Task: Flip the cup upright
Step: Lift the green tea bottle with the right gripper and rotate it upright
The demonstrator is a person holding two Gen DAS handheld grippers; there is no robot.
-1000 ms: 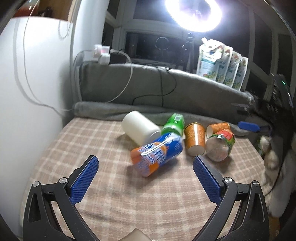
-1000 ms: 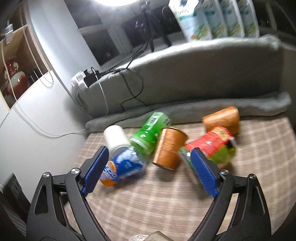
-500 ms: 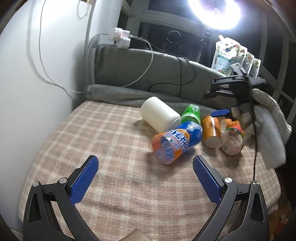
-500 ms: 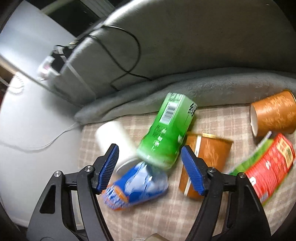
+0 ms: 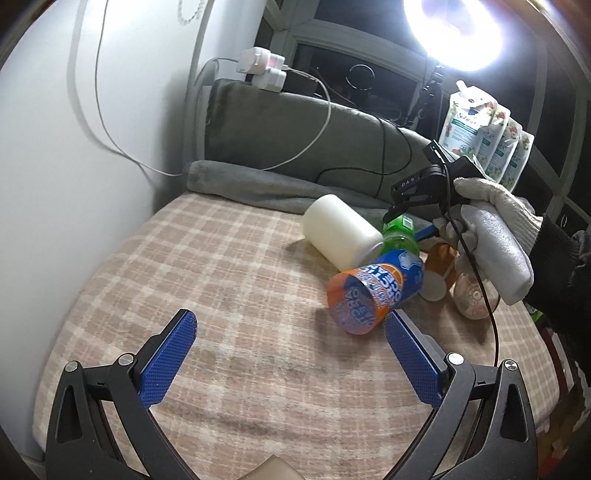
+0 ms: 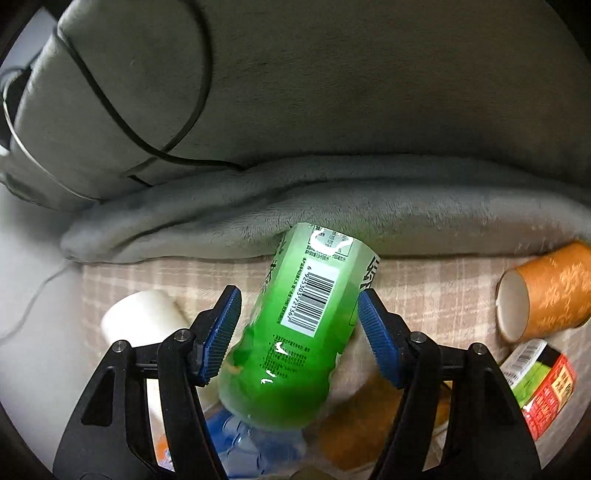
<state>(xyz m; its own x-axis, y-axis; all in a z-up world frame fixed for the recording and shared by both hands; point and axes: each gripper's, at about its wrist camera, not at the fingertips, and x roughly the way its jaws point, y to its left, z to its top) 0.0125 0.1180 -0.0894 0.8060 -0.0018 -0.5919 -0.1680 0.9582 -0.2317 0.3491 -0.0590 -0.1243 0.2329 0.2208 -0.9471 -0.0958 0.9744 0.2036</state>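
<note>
A green cup (image 6: 295, 332) with a barcode lies on its side on the plaid cloth, resting on other cups. My right gripper (image 6: 297, 325) is open with its blue pads on either side of the green cup, the right pad close to its wall. In the left wrist view the green cup (image 5: 400, 236) is mostly hidden behind the right gripper (image 5: 424, 218) and a gloved hand. A blue and orange cup (image 5: 373, 291) and a white cup (image 5: 341, 232) lie on their sides. My left gripper (image 5: 291, 354) is open and empty, low above the cloth, short of the pile.
Two orange cups (image 6: 543, 291) and a red and green cup (image 6: 543, 384) lie on their sides at the right. A grey blanket roll (image 6: 332, 210) and cushion with cables border the far edge. A white wall (image 5: 74, 166) stands at the left. A bright ring lamp (image 5: 458, 29) shines above.
My right gripper has moved forward and down onto the green cup, so its pads now flank it. My left gripper's view has drifted left and back a little; the cups have not moved.
</note>
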